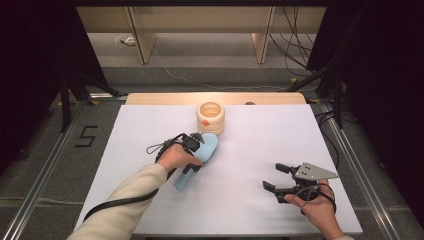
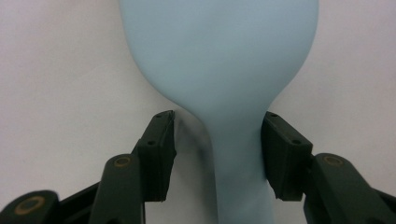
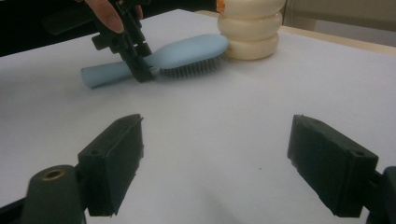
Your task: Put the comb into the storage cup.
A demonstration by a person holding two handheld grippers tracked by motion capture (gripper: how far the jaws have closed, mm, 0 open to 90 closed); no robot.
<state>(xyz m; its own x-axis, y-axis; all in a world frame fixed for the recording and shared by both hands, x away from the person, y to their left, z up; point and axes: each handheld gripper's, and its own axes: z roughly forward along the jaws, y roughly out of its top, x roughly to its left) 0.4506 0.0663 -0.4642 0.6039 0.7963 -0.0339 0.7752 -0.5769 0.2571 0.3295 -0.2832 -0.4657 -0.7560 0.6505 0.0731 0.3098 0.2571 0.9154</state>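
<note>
A light blue hairbrush (image 1: pixel 207 146) lies bristles down on the white table (image 1: pixel 280 135), its head toward a cream ribbed cup (image 1: pixel 210 117). My left gripper (image 1: pixel 194 165) reaches down over the brush's narrow neck. In the left gripper view the left gripper (image 2: pixel 217 119) straddles that neck (image 2: pixel 238 154): the right pad (image 2: pixel 280 158) lies against it and the left pad (image 2: pixel 161 154) stands a gap away. My right gripper (image 1: pixel 271 176) rests near the front right of the table, jaws wide apart with nothing between them, and looks toward the brush (image 3: pixel 187 53) in the right gripper view.
The cream cup (image 3: pixel 252 28), with a small orange mark near its rim, stands just beyond the brush head. A wooden strip (image 1: pixel 165 98) runs along the table's far edge. Metal rails and cables lie on the floor to both sides.
</note>
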